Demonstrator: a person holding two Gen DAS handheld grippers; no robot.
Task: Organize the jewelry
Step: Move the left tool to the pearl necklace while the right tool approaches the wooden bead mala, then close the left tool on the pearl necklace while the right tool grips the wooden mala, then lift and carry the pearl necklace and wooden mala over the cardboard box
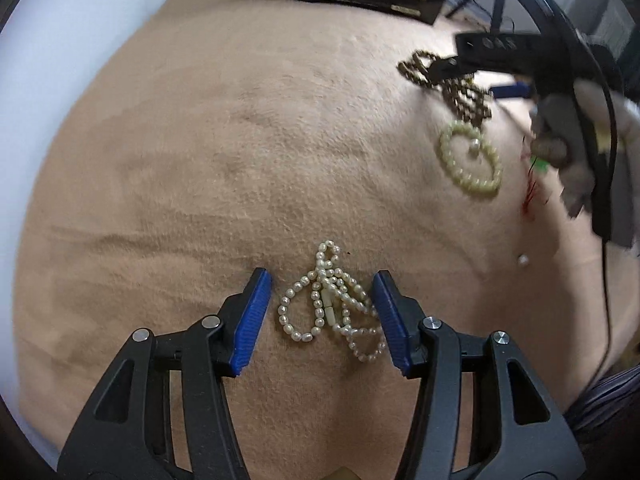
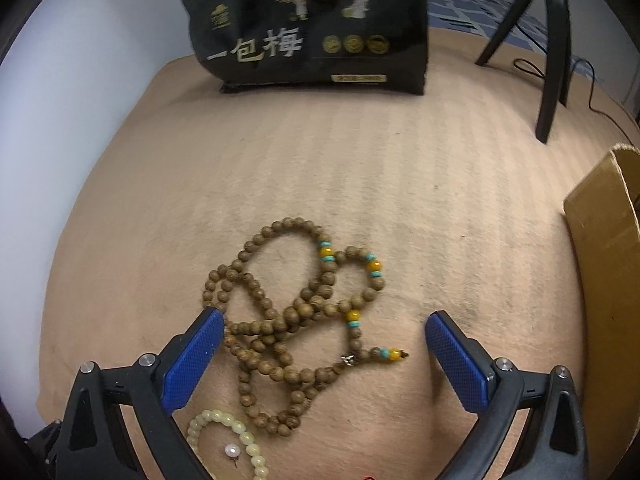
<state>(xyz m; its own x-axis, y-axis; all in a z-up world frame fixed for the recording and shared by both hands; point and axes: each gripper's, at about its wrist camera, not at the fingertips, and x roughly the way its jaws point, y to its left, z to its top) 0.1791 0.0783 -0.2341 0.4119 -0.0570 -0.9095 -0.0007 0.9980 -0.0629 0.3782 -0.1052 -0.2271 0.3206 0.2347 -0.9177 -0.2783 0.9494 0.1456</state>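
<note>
Underneath, tan cloth (image 2: 360, 168) bears a black bag (image 2: 312, 28) by a cardboard box (image 2: 608, 248).

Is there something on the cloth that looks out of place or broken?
Yes. One loose pearl lies alone on the cloth, apart from the tangled pearl strand. Another single pearl sits inside the pale bead bracelet. Red thread scraps lie nearby.

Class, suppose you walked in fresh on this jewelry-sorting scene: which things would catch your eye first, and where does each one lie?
The tangled wooden bead strand with orange and turquoise accents lies on the tan cloth between the open right tool fingers. A small pearl strand sits bunched between the open left tool fingers. At the cloth's far edge stands a black snack bag with gold lettering.
</note>
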